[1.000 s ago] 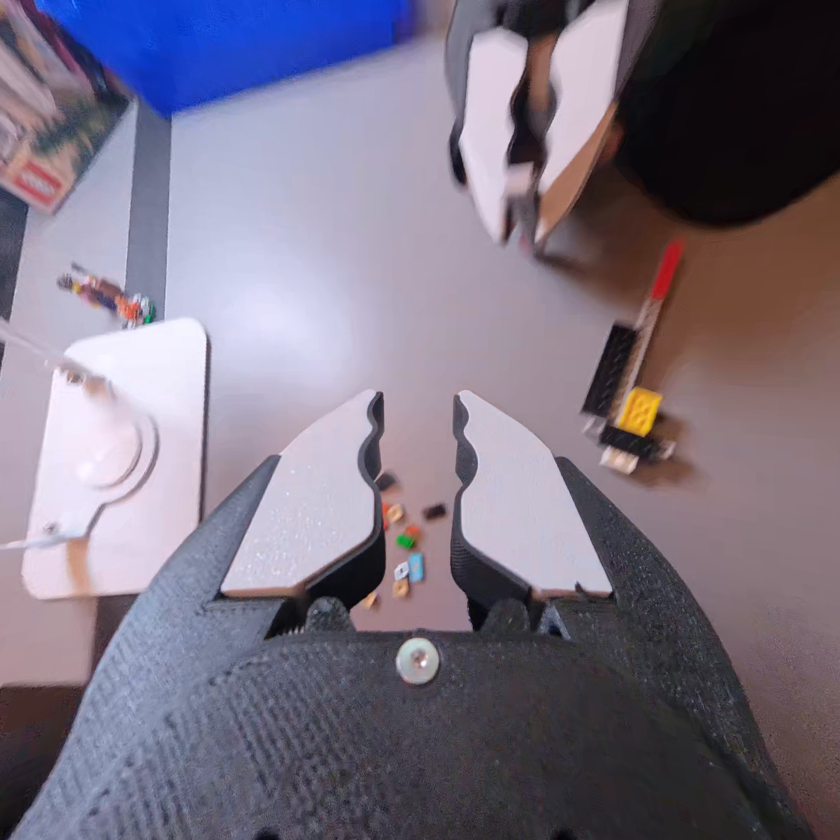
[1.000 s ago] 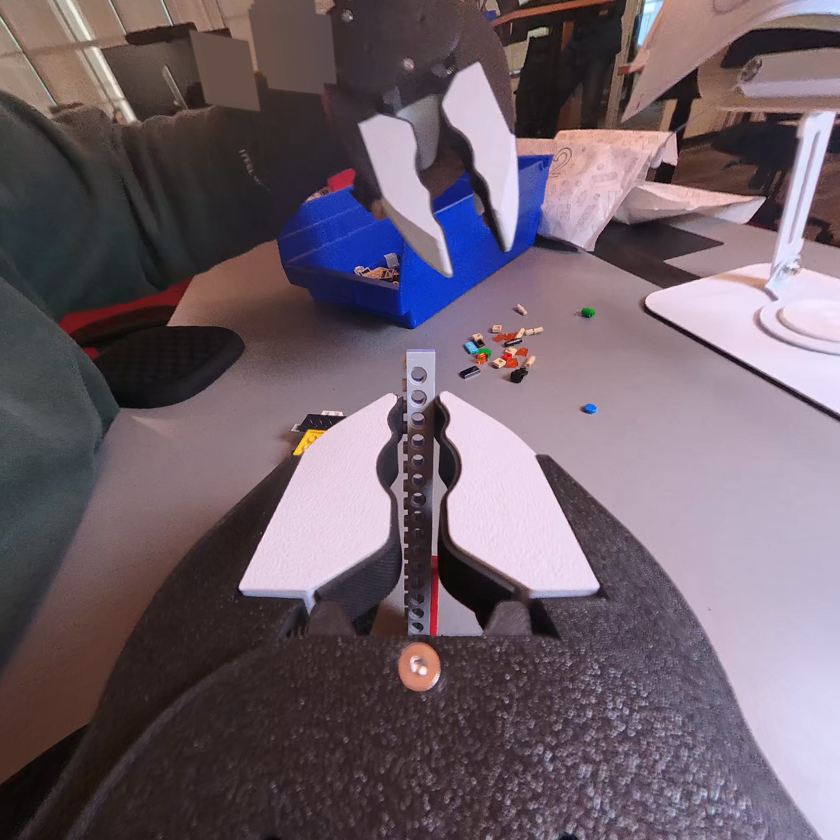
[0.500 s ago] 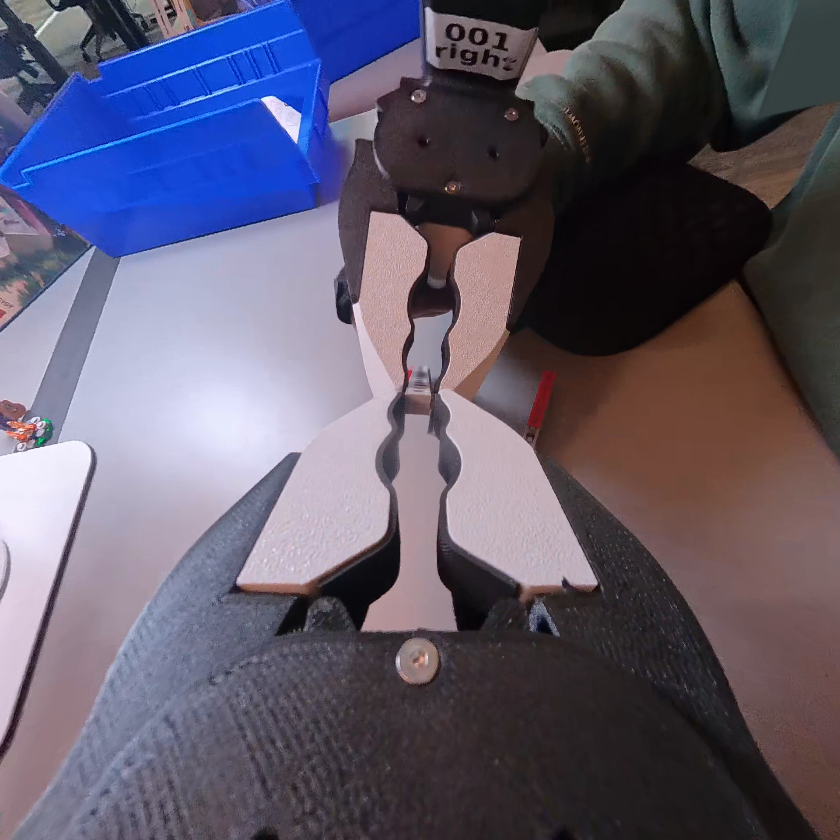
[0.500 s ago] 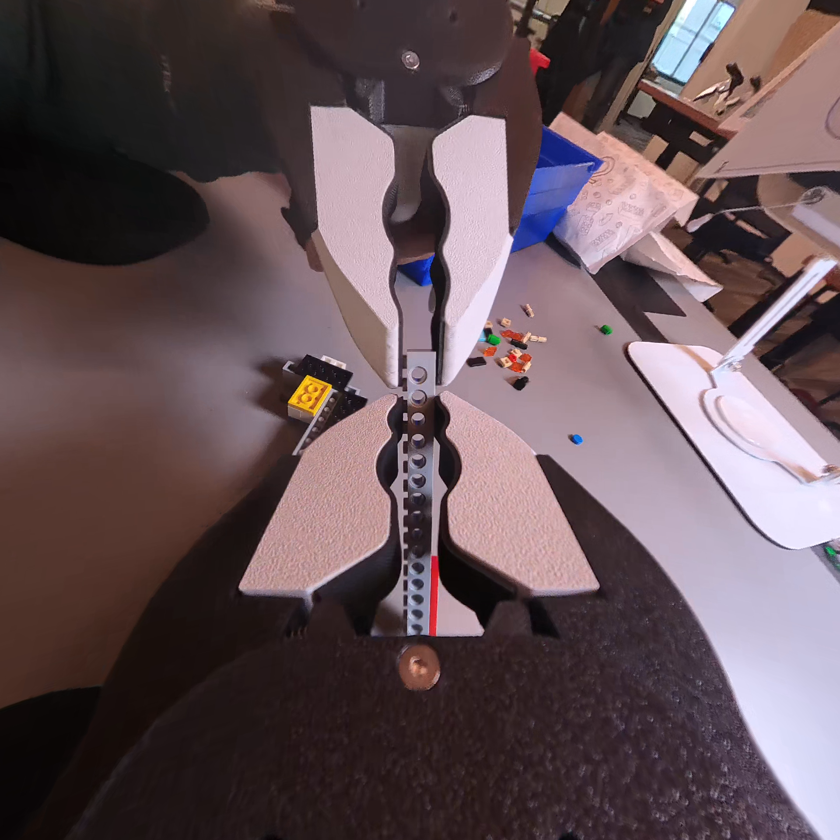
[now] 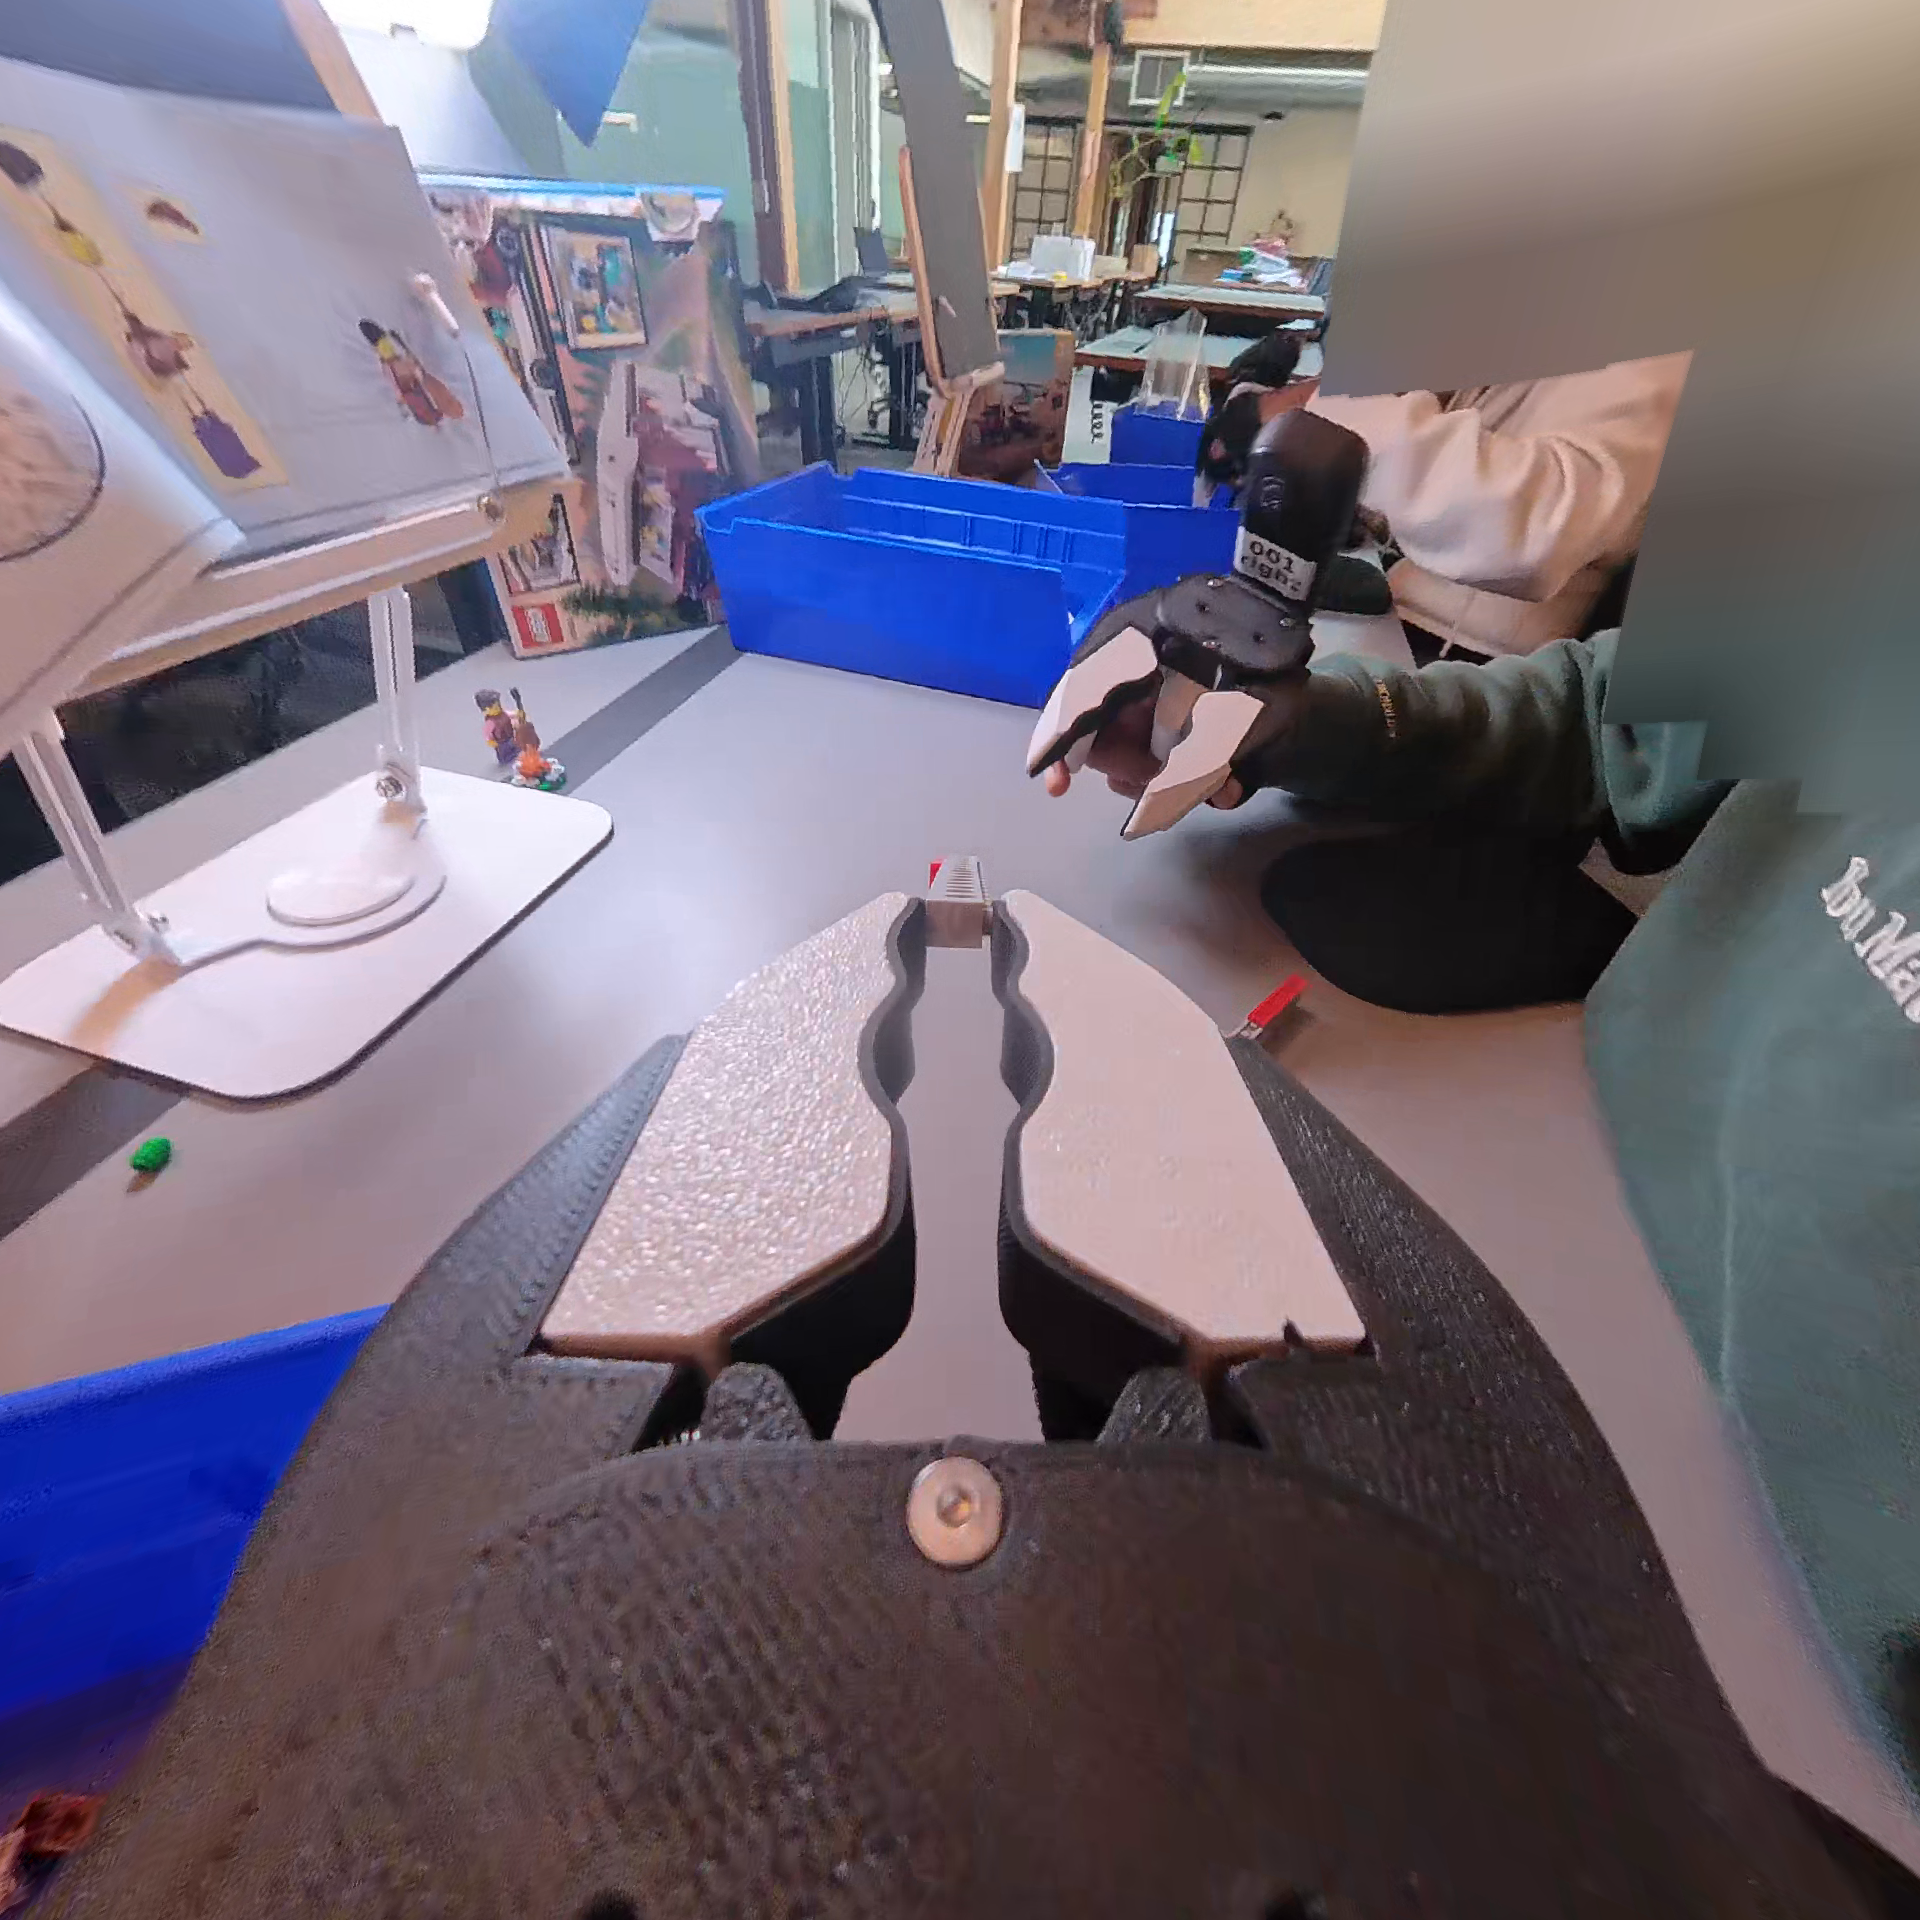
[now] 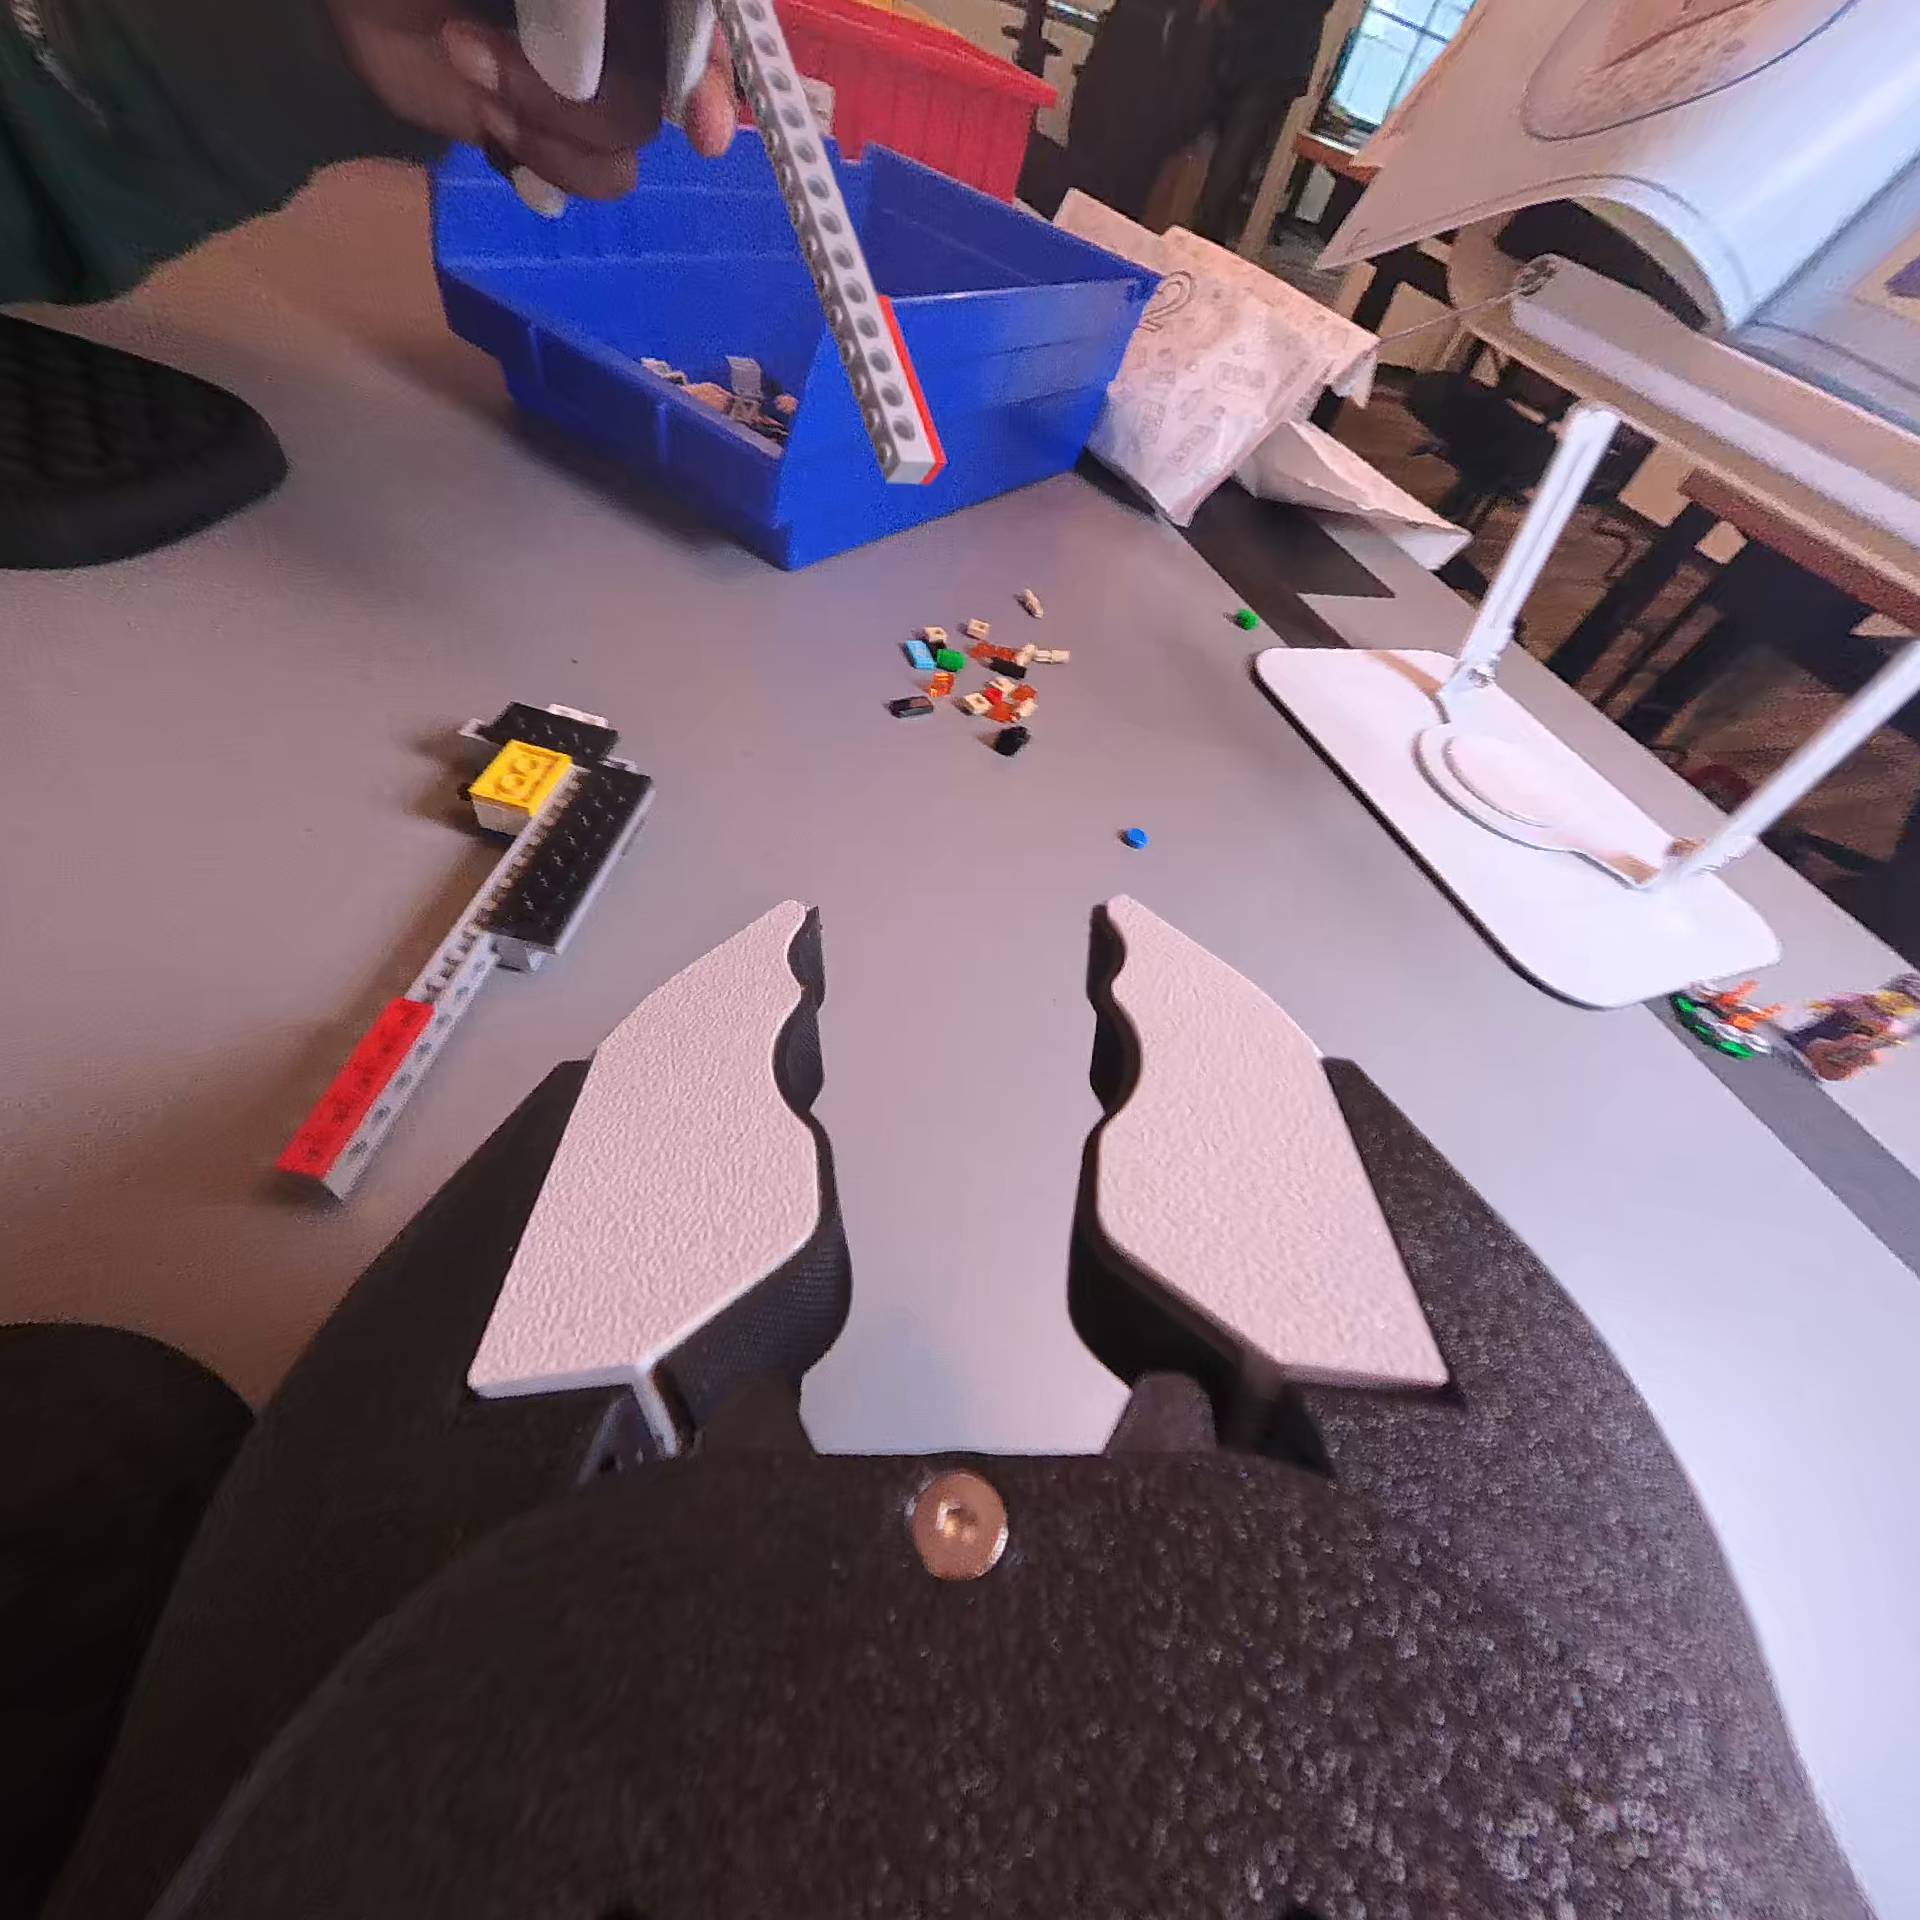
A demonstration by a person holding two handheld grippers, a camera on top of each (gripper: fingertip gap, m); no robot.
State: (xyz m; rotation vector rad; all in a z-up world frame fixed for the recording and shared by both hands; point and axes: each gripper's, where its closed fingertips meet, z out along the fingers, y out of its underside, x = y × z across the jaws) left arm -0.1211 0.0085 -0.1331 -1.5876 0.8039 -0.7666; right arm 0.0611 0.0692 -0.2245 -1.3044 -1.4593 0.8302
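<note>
My left gripper (image 5: 956, 923) is shut on one end of a long grey beam with holes (image 5: 957, 902), which carries a red strip on one side and points away from me. The right wrist view shows the same beam (image 6: 831, 260) hanging from the left gripper's fingertips (image 6: 561, 42) above the blue bin. My right gripper (image 6: 956, 935) is open and empty above the grey table (image 6: 935, 852); it also shows in the left wrist view (image 5: 1132, 758), off to the right of the beam. A brick assembly (image 6: 520, 842) of black plates, a yellow brick and a grey-and-red beam lies to my right gripper's left.
A blue bin (image 6: 769, 312) with small parts stands at the back. Several small loose pieces (image 6: 982, 675) lie mid-table, with a blue stud (image 6: 1134, 837) nearer. A white stand base (image 6: 1507, 810) sits on the right. A person's green sleeve (image 5: 1455, 717) and a black pad (image 5: 1444, 914) are nearby. The grippers' ends are close to 20 centimeters from one another. From my right tips it is roughly 15 centimeters to the blue stud (image 6: 1134, 837); from my left, 25 centimeters.
My right gripper held the grey beam; my left gripper closed on its far end, my right gripper opened and drew back, and the left now carries the beam alone.
</note>
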